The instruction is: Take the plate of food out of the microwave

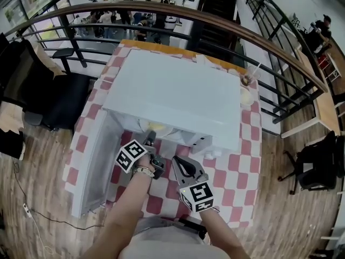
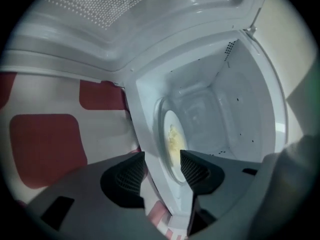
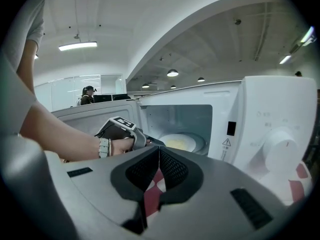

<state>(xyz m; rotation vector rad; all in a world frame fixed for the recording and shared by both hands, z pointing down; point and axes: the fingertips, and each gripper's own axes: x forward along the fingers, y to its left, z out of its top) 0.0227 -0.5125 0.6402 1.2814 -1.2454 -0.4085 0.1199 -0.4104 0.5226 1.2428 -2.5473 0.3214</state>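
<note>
Left claw (image 1: 150, 138) is reaching toward the mouth of the white microwave (image 1: 178, 90) in the head view. The microwave's door (image 1: 94, 161) is hanging open to the left. The right claw (image 1: 176, 159) is hovering just in front, over the red-and-white checked cloth (image 1: 237, 166) covering the worktop. The plate of food (image 1: 155, 127) is sitting inside the cavity, with only its yellowish edge peeking out.

In the left gripper view, this claw's jaws are standing well apart, their pads pressing on nothing. The microwave's front lip is showing between them, and the plate is lying beyond it on the cavity floor, yellow food at its middle.

In the right gripper view, that claw's jaws are meeting at their tips and gripping nothing. Past them, the left claw is hanging at the opening, near the plate, and the dial (image 3: 280, 146) is showing at the right.
</note>
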